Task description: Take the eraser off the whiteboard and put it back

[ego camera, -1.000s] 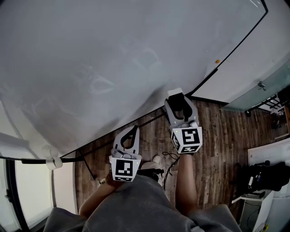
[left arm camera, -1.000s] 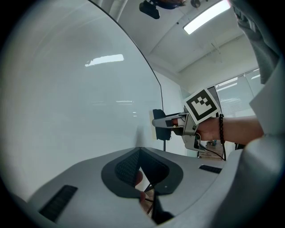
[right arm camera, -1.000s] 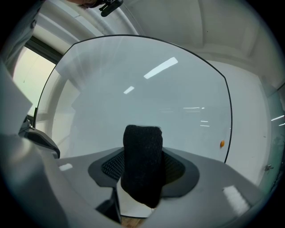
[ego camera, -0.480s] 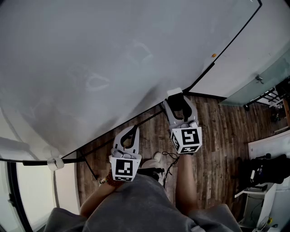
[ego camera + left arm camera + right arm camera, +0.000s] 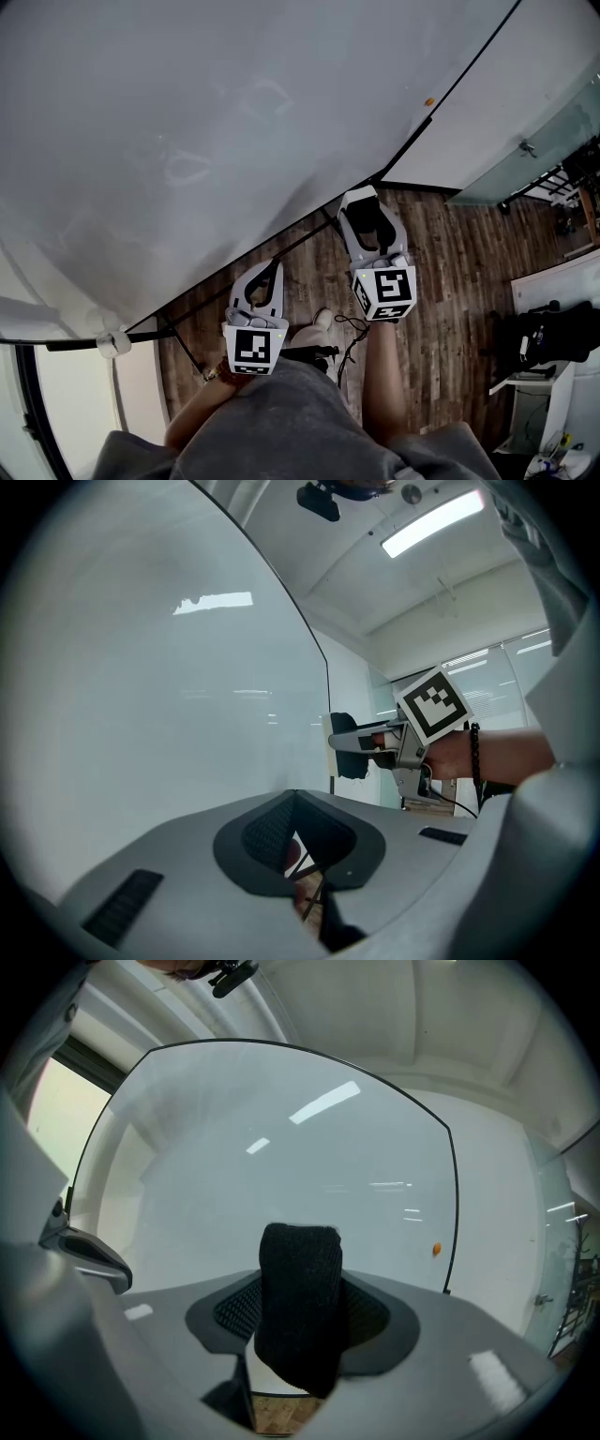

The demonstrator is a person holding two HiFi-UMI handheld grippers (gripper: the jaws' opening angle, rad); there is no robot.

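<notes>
The eraser [image 5: 300,1321], a black felt block with a white back, stands upright between the jaws of my right gripper [image 5: 300,1283], which is shut on it. In the head view that gripper [image 5: 363,201] is level, just off the lower edge of the whiteboard [image 5: 187,112], with the eraser's white back [image 5: 361,195] showing at its tip. My left gripper [image 5: 273,268] hangs lower and to the left, shut and empty. From the left gripper view its jaws [image 5: 293,797] meet at the tips, and the eraser [image 5: 351,761] shows in the right gripper beside the board.
A small orange magnet [image 5: 429,101] sits near the board's right edge. Below are a wooden floor [image 5: 450,281], the board stand's black legs [image 5: 178,337], a cable, and a black bag [image 5: 548,337] on a white stand at the right. The person's grey-clad legs fill the bottom.
The right gripper has drifted a little along the board's lower edge, still holding the eraser. The head view has shifted, so the board sits higher. The left gripper has stayed put.
</notes>
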